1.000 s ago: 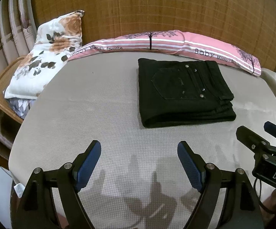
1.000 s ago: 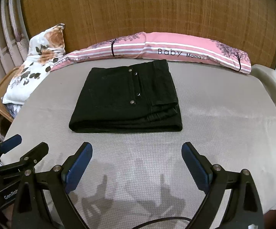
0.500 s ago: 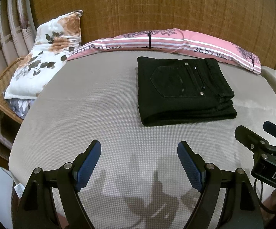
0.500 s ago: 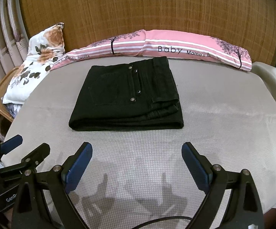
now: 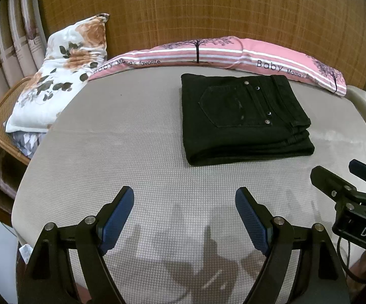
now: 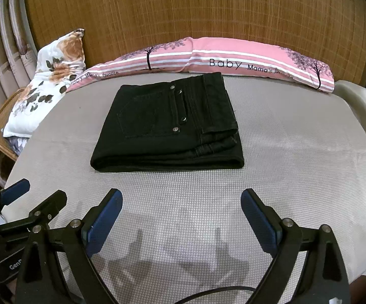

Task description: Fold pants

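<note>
Black pants (image 5: pixel 243 119) lie folded into a flat rectangle on the grey mat (image 5: pixel 132 152), back pocket and rivets facing up. They also show in the right wrist view (image 6: pixel 170 126). My left gripper (image 5: pixel 184 202) is open and empty, held over the mat's near edge, short of the pants and to their left. My right gripper (image 6: pixel 181 205) is open and empty, directly in front of the pants' near fold. The right gripper also shows at the right edge of the left wrist view (image 5: pixel 345 177), and the left gripper shows at the left edge of the right wrist view (image 6: pixel 34 197).
A long pink striped pillow (image 5: pixel 233 53) lies along the mat's far edge against a woven headboard (image 6: pixel 195 12). A floral pillow (image 5: pixel 58 76) leans at the far left over a wicker basket (image 5: pixel 0 116). Curtains (image 6: pixel 3 58) hang on the left.
Both grippers have tilted or drawn back slightly, so the pants sit a little lower in both views. The pants have not moved and both grippers stay open.
</note>
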`<action>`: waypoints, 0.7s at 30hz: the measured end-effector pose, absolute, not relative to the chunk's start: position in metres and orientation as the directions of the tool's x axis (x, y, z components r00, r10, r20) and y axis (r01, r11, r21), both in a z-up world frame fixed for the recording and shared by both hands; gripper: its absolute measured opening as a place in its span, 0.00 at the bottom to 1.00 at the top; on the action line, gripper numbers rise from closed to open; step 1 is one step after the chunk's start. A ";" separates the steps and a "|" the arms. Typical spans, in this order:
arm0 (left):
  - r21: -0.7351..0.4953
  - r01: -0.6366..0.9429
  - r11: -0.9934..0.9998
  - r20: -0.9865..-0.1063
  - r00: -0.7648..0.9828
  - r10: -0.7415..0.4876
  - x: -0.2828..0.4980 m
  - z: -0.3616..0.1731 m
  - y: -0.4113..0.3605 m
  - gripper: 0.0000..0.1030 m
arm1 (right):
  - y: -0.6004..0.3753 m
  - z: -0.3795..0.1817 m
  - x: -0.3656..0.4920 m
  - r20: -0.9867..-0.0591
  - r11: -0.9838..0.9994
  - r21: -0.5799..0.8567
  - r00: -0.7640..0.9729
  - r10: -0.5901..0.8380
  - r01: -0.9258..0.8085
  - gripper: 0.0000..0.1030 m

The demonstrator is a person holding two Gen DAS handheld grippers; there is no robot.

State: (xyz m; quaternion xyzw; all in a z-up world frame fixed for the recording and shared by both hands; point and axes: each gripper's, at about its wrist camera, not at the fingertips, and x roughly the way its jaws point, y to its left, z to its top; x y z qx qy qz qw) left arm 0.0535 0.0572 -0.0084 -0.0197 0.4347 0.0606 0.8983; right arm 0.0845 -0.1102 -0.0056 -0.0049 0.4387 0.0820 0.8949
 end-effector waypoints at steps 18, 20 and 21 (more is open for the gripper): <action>0.009 -0.104 0.995 -0.783 0.618 0.072 0.062 -0.012 0.059 0.80 | -0.111 -0.007 0.085 -0.790 0.987 0.062 0.597 0.139 -0.148 0.90; 0.007 -0.103 0.995 -0.786 0.614 0.069 0.062 -0.013 0.059 0.80 | -0.111 -0.007 0.085 -0.790 0.987 0.064 0.596 0.139 -0.146 0.90; 0.007 -0.104 0.995 -0.788 0.611 0.069 0.064 -0.013 0.059 0.80 | -0.111 -0.007 0.084 -0.791 0.987 0.064 0.596 0.139 -0.145 0.90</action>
